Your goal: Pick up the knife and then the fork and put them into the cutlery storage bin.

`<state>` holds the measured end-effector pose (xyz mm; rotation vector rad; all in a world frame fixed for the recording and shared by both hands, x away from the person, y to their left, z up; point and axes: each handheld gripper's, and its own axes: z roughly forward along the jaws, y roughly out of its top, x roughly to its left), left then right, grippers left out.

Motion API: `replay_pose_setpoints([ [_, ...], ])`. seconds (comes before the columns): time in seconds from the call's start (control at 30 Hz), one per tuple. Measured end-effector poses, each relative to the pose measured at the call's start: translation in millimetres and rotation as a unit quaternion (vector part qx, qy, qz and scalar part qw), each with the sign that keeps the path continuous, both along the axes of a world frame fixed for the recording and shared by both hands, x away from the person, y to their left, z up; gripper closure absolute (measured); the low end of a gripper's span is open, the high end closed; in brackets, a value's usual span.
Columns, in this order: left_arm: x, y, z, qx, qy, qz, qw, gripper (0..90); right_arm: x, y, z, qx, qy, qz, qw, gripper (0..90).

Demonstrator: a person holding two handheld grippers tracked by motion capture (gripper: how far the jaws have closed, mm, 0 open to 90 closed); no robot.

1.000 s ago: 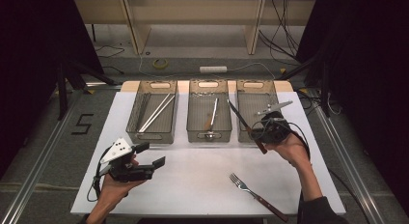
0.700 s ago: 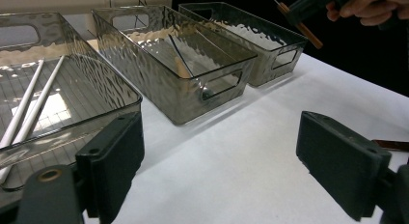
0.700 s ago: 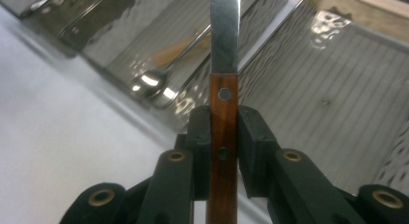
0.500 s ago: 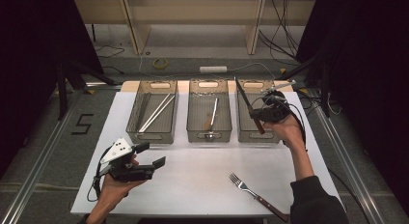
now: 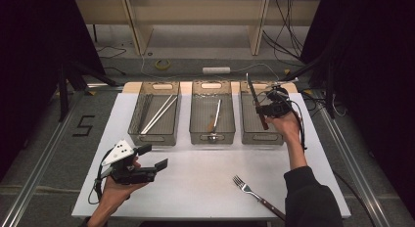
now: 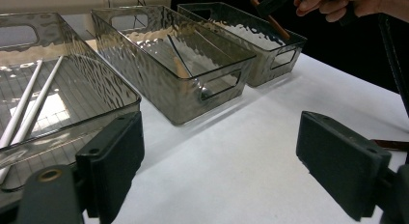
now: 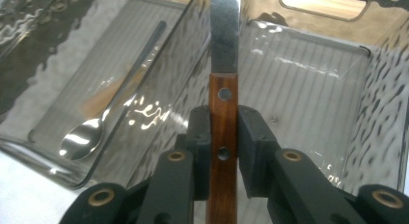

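The right gripper is clamped on the wooden handle of a knife; both pads are pressed against the handle, blade pointing away from the jaws. The knife is held in the air over the right-hand bin, which stands at the far right of the table, and is tilted with its blade toward the far edge. The middle bin is seen to hold a spoon; the left-hand bin holds two white chopsticks. The left gripper is held near the front left corner, jaws wide apart, nothing between them. A fork is lying near the front edge, right of centre.
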<state>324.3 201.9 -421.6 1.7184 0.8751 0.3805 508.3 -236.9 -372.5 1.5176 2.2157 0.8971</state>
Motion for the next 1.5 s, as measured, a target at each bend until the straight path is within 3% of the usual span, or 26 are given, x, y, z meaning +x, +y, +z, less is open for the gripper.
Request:
replay_pose_setpoints([
  [0.5, -0.4, 0.2, 0.4, -0.001, 0.000, -0.001, 1.0000, 16.6, 6.7, 6.7, -19.4, 0.000, 0.022, -0.030, 0.9993, 77.1],
  [1.1, -0.3, 0.0, 0.1, 0.001, -0.001, 0.000, 1.0000, 16.6, 8.7, 6.6, -38.0, 0.008, 0.044, -0.047, 0.9979, 76.7],
  [1.2, -0.3, 0.2, 0.4, 0.001, -0.001, 0.000, 1.0000, 16.6, 9.9, 8.0, -39.9, 0.011, 0.053, -0.049, 0.9973, 73.2],
  [1.3, -0.4, 0.3, 0.3, 0.001, 0.000, 0.000, 1.0000, 16.6, 10.2, 7.6, -37.6, 0.027, 0.045, -0.053, 0.9972, 65.6],
  [1.5, -0.2, 0.5, 0.3, 0.000, 0.000, 0.000, 1.0000, 16.6, 5.8, 4.8, -29.2, 0.031, 0.035, -0.038, 0.9982, 60.3],
])
